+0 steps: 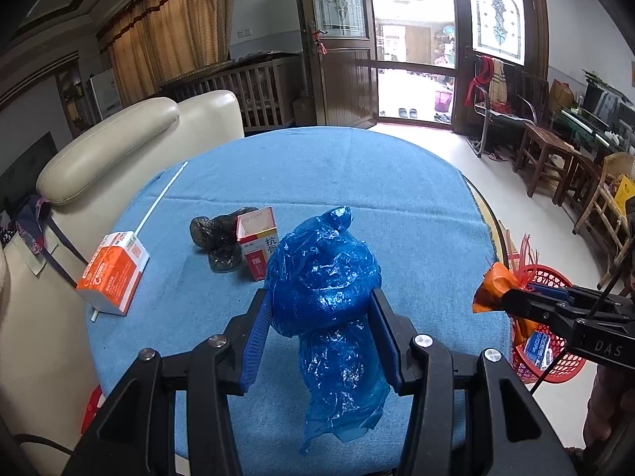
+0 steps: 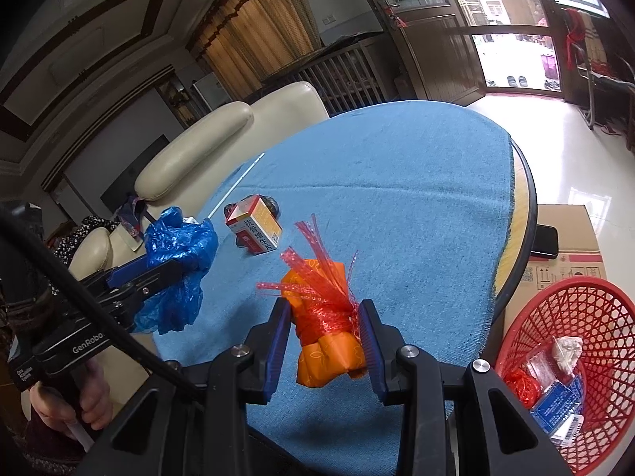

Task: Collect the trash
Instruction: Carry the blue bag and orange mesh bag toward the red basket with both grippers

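Left tongs (image 1: 321,305) pinch a crumpled blue plastic bag (image 1: 325,277) across its middle; the bag's long axis runs along the tongs' fingers, one bunched end pointing toward the far edge of the table (image 1: 357,166), the looser tail trailing back between the fingers toward the near edge. The bag is above the near part of the table; whether it touches the cloth cannot be told.

Right tongs (image 2: 323,333) pinch an orange wrapper bundle (image 2: 329,341) bound round its waist with red plastic netting (image 2: 317,273); its long axis also lies along the fingers, the frayed red strands fanning up and toward the far edge. It is held over the near right part of the table.

The table is round, dark-rimmed and covered with a blue cloth (image 2: 397,182). Left on it: an open-topped red-and-white box (image 1: 258,246) near the middle, black crumpled bags (image 1: 218,238) touching its left side, an orange-and-white carton (image 1: 115,273) at the left edge, and a thin white stick (image 1: 158,202) running from that carton toward the far left edge.

The room: a cream leather sofa (image 1: 119,146) beside the table's left edge, tan curtains (image 1: 170,35), an open wooden door (image 1: 341,51), pale tiled floor (image 2: 555,150).

Off the table's right edge, a red mesh basket (image 2: 595,309) holds a blue packet, red crumpled plastic and clear wrappers. A cardboard box (image 2: 567,238) stands behind it, a dark phone (image 2: 545,242) on top.
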Demonstrator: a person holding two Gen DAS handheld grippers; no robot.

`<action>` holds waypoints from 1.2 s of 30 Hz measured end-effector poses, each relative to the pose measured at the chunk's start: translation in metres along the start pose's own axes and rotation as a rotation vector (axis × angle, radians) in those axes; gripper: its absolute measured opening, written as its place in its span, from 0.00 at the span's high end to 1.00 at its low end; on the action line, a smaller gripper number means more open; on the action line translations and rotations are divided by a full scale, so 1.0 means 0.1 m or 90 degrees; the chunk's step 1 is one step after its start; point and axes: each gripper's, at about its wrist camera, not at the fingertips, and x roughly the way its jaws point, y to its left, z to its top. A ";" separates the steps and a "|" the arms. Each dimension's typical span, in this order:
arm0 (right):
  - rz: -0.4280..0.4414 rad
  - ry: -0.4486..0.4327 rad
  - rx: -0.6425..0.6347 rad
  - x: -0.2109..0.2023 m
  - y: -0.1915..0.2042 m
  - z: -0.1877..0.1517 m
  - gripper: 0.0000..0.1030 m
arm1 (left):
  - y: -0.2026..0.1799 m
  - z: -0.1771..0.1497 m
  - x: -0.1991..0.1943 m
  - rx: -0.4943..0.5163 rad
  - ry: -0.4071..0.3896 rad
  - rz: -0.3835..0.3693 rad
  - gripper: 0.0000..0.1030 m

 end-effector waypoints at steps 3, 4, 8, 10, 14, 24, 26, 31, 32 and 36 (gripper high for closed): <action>0.003 0.001 -0.006 0.01 0.05 0.00 0.63 | 0.06 -0.01 -0.04 -0.007 -0.006 0.003 0.50; 0.003 0.003 -0.009 0.02 0.07 0.00 0.63 | 0.07 -0.02 -0.05 -0.010 -0.007 0.002 0.50; 0.004 0.002 -0.018 0.02 0.15 0.02 0.63 | 0.14 -0.05 -0.09 -0.020 -0.011 0.002 0.50; 0.004 0.003 -0.024 0.02 0.19 0.02 0.63 | 0.16 -0.06 -0.11 -0.026 -0.014 0.002 0.50; 0.005 0.003 -0.036 0.03 0.26 0.02 0.63 | 0.19 -0.07 -0.14 -0.033 -0.018 0.004 0.50; 0.007 -0.001 -0.040 0.03 0.31 0.00 0.63 | 0.21 -0.10 -0.21 -0.037 -0.020 0.006 0.50; 0.006 -0.001 -0.044 0.03 0.32 -0.01 0.63 | 0.21 -0.10 -0.22 -0.040 -0.023 0.006 0.50; 0.008 -0.003 -0.046 0.01 0.35 0.01 0.63 | 0.23 -0.09 -0.27 -0.045 -0.032 0.010 0.50; 0.008 -0.004 -0.049 0.01 0.36 0.01 0.63 | 0.25 -0.10 -0.28 -0.047 -0.033 0.010 0.50; 0.012 -0.003 -0.053 -0.01 0.38 0.00 0.63 | 0.22 -0.12 -0.30 -0.046 -0.034 0.010 0.50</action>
